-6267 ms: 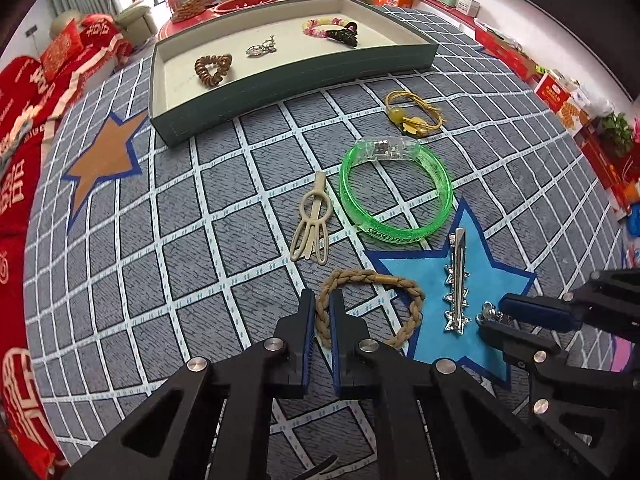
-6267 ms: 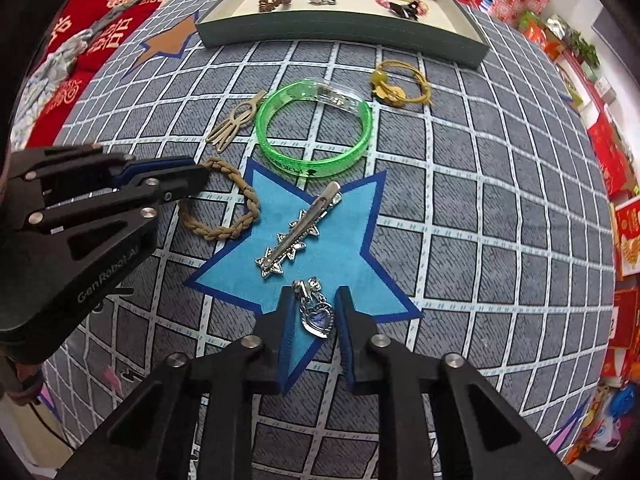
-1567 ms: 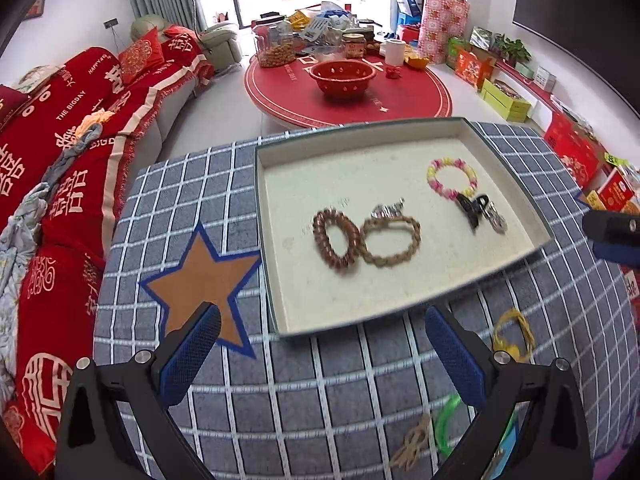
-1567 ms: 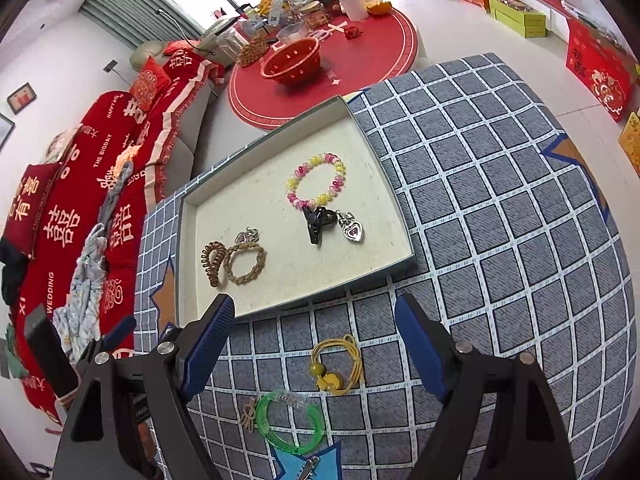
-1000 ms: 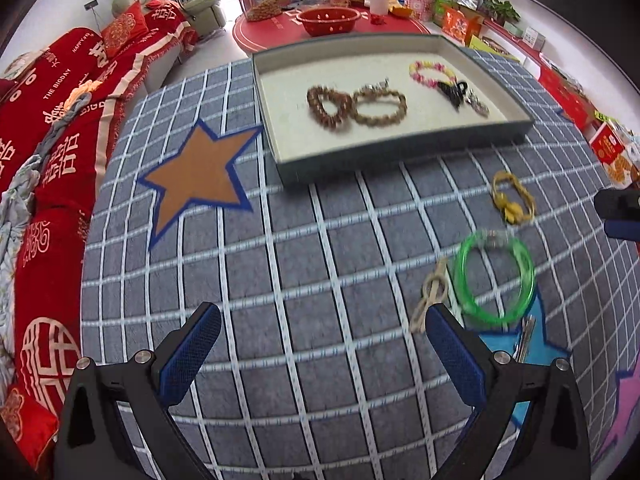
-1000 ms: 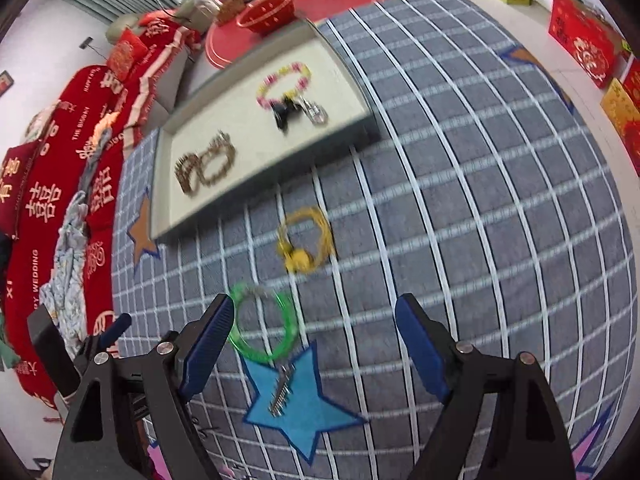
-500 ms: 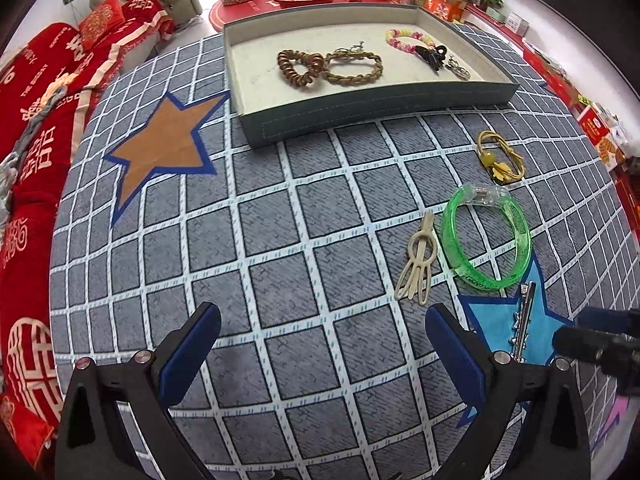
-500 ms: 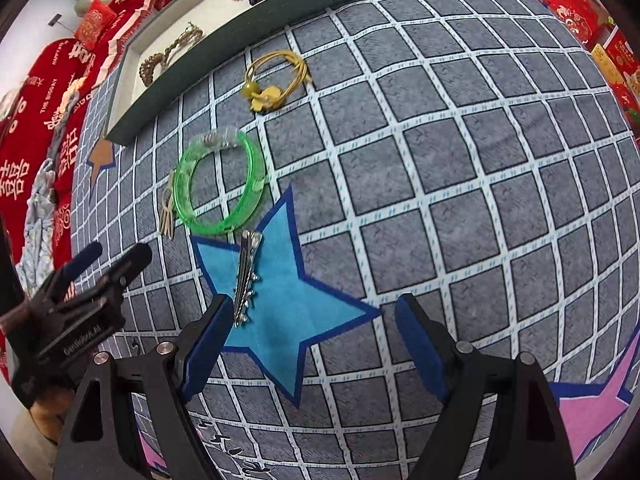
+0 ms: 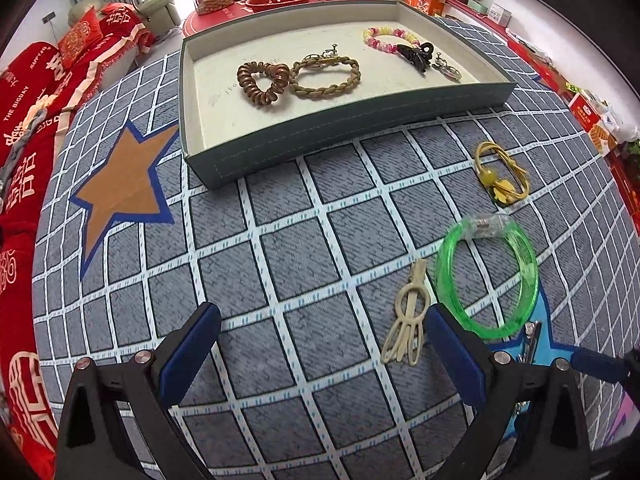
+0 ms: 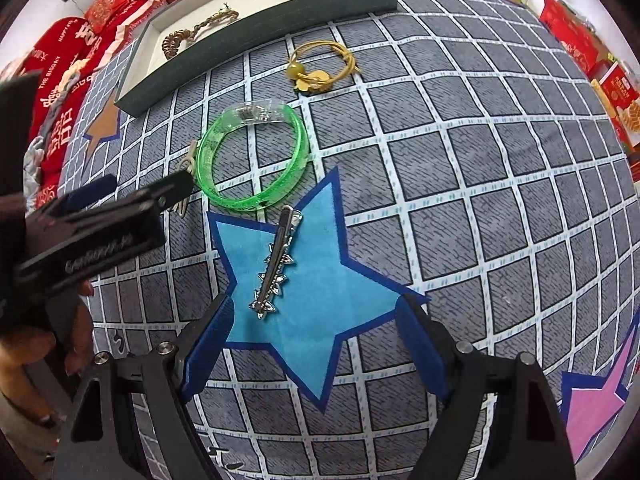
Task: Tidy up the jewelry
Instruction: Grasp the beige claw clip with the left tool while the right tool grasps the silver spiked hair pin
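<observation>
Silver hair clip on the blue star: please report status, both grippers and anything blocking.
Left gripper open, empty. Right gripper open, empty, above silver hair clip. Clip flat on blue star, untouched. Nothing blocking.

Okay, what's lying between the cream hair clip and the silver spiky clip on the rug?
The green bangle: in the right wrist view its near rim sits between the cream hair clip at its left edge and the silver spiky clip on the blue star.

Bright even daylight, soft faint shadows, strong fisheye bending, dark vignetted corners, sharp centre focus
</observation>
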Available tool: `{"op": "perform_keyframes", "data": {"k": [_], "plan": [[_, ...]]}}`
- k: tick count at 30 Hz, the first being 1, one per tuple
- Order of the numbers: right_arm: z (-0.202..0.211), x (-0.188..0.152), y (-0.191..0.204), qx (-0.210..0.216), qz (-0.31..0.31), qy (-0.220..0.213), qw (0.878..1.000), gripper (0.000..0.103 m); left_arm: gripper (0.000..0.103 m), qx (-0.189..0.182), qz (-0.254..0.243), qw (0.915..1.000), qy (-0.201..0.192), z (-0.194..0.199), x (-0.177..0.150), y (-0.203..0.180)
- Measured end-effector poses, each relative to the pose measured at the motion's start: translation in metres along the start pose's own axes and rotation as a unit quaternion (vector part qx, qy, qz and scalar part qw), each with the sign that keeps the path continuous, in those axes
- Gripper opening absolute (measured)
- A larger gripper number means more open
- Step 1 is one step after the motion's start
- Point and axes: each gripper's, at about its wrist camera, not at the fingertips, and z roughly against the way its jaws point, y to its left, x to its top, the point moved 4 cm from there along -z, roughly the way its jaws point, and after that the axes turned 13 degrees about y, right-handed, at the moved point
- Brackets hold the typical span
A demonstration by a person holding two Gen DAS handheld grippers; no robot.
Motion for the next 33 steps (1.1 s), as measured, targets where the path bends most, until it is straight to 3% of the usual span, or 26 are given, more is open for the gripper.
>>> {"op": "perform_keyframes", "data": {"k": [9, 14, 17, 25, 26, 30, 33], "plan": [[-0.003, 0.004, 0.017, -0.046, -0.016, -0.038, 0.998, 0.083, 0.103, 0.008, -0.021, 0.9997, -0.006, -0.006, 0.014, -0.003], [-0.004, 0.011, 0.026, -0.084, -0.004, -0.056, 0.995, 0.067, 0.102, -0.001, -0.026, 0.9996, -0.01, -0.004, 0.019, -0.007], [-0.004, 0.014, 0.03, -0.095, -0.001, -0.058, 0.994, 0.059, 0.093, -0.005, -0.035, 0.9993, -0.013, -0.003, 0.019, -0.014], [-0.002, 0.016, 0.033, -0.101, 0.019, -0.055, 0.993, 0.055, 0.069, -0.014, -0.053, 0.9984, -0.016, 0.003, 0.017, -0.028], [-0.001, 0.01, 0.029, -0.1, 0.021, -0.055, 0.993, 0.05, 0.066, -0.015, -0.056, 0.9982, -0.016, 0.004, 0.017, -0.029], [-0.001, 0.012, 0.035, -0.098, 0.032, -0.051, 0.993, 0.029, 0.036, -0.018, -0.068, 0.9974, -0.017, 0.007, 0.014, -0.034], [0.0, 0.016, 0.033, -0.087, 0.036, -0.047, 0.994, 0.023, 0.032, -0.018, -0.07, 0.9973, -0.015, 0.008, 0.011, -0.036]]}}
